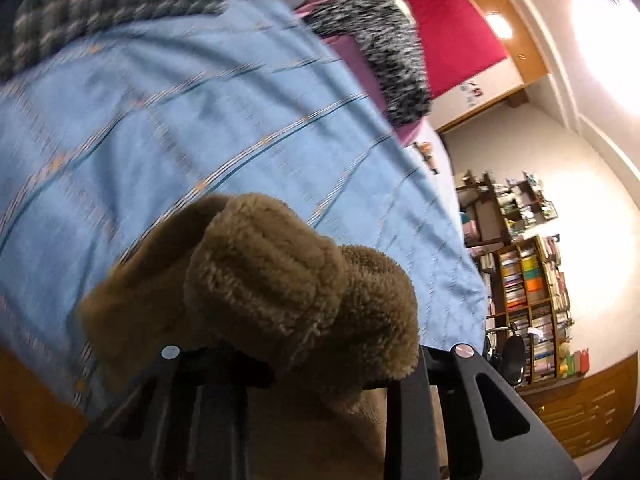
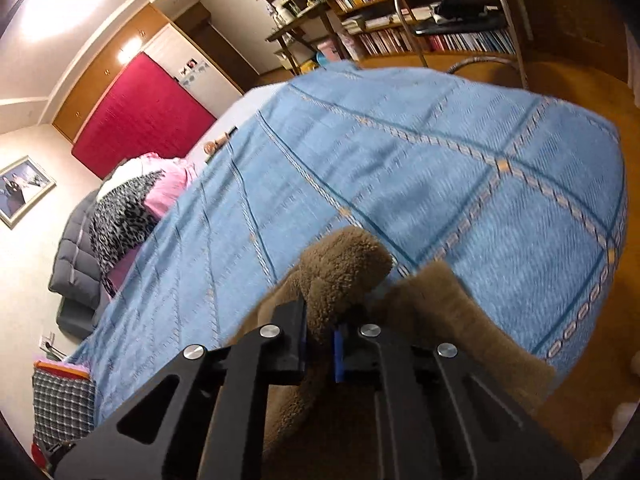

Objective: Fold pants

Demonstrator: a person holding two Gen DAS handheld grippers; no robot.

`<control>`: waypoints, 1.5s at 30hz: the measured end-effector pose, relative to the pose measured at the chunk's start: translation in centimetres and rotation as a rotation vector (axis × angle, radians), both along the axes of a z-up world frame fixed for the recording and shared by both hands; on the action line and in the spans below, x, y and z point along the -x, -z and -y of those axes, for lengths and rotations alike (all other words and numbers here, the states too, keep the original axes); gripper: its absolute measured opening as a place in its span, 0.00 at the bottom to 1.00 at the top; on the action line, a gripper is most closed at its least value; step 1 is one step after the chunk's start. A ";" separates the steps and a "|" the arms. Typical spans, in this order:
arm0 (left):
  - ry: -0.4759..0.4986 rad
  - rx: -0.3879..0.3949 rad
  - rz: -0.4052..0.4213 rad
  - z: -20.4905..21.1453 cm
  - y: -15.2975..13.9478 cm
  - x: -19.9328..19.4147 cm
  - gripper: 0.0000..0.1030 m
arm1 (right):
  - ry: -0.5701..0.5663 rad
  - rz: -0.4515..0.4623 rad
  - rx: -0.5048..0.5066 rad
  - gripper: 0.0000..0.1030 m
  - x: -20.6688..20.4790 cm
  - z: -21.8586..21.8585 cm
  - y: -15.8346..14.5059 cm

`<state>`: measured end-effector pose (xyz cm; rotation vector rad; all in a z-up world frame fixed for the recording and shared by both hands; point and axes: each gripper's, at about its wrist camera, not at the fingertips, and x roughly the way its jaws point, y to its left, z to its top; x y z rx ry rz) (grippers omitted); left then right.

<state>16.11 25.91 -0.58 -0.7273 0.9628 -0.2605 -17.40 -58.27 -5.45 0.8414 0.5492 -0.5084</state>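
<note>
The pants [image 1: 280, 292] are brown and fleecy. In the left wrist view a bunched, ribbed end of them fills the space between my left gripper's [image 1: 316, 360] fingers, which are shut on the fabric; it hangs in front of the blue bedspread [image 1: 180, 120]. In the right wrist view my right gripper [image 2: 320, 344] is shut on another bunch of the pants [image 2: 344, 272], with blue pads pressing the fleece. More brown fabric drapes down to the right below the fingers. Both grippers hold the pants above the bedspread [image 2: 400, 180].
The bed carries a grey checked cloth [image 1: 100, 4], a black-and-white fuzzy garment [image 1: 384, 52] on pink fabric and a dark quilted item [image 2: 76, 256]. Bookshelves [image 1: 528, 288] and a chair [image 2: 460, 12] stand beyond the bed. A wooden floor [image 2: 592, 92] lies around it.
</note>
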 end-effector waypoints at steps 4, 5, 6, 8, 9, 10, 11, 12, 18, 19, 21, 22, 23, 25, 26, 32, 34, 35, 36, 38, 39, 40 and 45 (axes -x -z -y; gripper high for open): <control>0.029 0.018 0.036 0.6 -1.6 -2.3 0.24 | 0.015 0.014 0.035 0.08 -0.5 0.4 -2.2; 0.034 0.024 0.039 0.7 -1.9 -3.0 0.24 | 0.018 0.016 0.040 0.08 -0.6 0.6 -2.6; 0.036 0.033 0.038 0.7 -2.1 -3.6 0.24 | 0.020 0.018 0.044 0.08 -0.7 0.7 -2.9; 0.036 0.055 0.030 0.6 -2.0 -4.9 0.24 | 0.021 0.015 0.052 0.08 -0.9 1.0 -3.3; 0.031 0.065 0.021 0.6 -1.9 -5.5 0.24 | 0.021 0.013 0.053 0.08 -1.2 1.2 -3.5; 0.024 0.076 0.009 0.5 -1.7 -6.0 0.24 | 0.020 0.012 0.052 0.08 -1.6 1.3 -3.7; 0.017 0.089 -0.003 0.4 -1.3 -6.6 0.24 | 0.019 0.013 0.048 0.08 -1.8 1.4 -3.7; 0.012 0.093 -0.012 0.5 -1.2 -7.3 0.24 | 0.020 0.018 0.037 0.08 -2.2 1.7 -3.8; -0.002 0.105 -0.030 0.1 -0.1 -7.9 0.24 | 0.027 0.045 0.017 0.08 -3.0 1.7 -4.5; 0.003 0.107 -0.023 -0.2 -0.1 -7.2 0.24 | 0.024 0.051 0.023 0.08 -2.5 1.2 -4.7; 0.012 0.096 -0.017 -0.8 0.2 -5.8 0.24 | 0.024 0.056 0.029 0.08 -1.1 0.4 -4.7; 0.015 0.090 -0.022 -1.3 0.6 -4.8 0.24 | 0.026 0.053 0.031 0.08 -0.5 0.2 -4.6; 0.018 0.083 -0.029 -1.7 1.0 -3.9 0.24 | 0.032 0.045 0.031 0.08 0.6 -0.2 -4.2; 0.016 0.075 -0.047 -2.5 2.0 -2.2 0.24 | 0.045 0.026 0.014 0.08 2.8 -0.9 -3.0; 0.016 0.073 -0.061 -3.0 2.8 -1.2 0.24 | 0.051 0.019 0.003 0.08 3.5 -1.1 -2.5; 0.005 0.058 -0.158 -4.9 7.0 3.2 0.24 | 0.099 -0.044 -0.059 0.08 8.3 -2.3 2.0; -0.003 0.064 -0.182 -5.2 7.9 3.9 0.24 | 0.116 -0.057 -0.074 0.08 9.1 -2.3 3.2; -0.008 0.068 -0.187 -5.3 8.2 4.1 0.24 | 0.119 -0.057 -0.073 0.08 9.3 -2.3 3.5; -0.010 0.068 -0.186 -5.3 8.3 4.2 0.24 | 0.121 -0.057 -0.069 0.08 9.5 -2.5 3.6; -0.010 0.067 -0.172 -5.4 8.0 4.5 0.24 | 0.120 -0.050 -0.051 0.08 9.7 -2.8 3.4; -0.009 0.064 -0.165 -5.5 7.8 4.7 0.24 | 0.119 -0.044 -0.036 0.08 10.0 -3.1 3.2; -0.008 0.057 -0.156 -5.6 7.5 4.9 0.24 | 0.116 -0.036 -0.012 0.08 10.3 -3.4 2.7; 0.003 -0.063 -0.151 -5.8 7.5 6.0 0.26 | 0.084 -0.055 -0.010 0.08 10.6 -3.2 3.8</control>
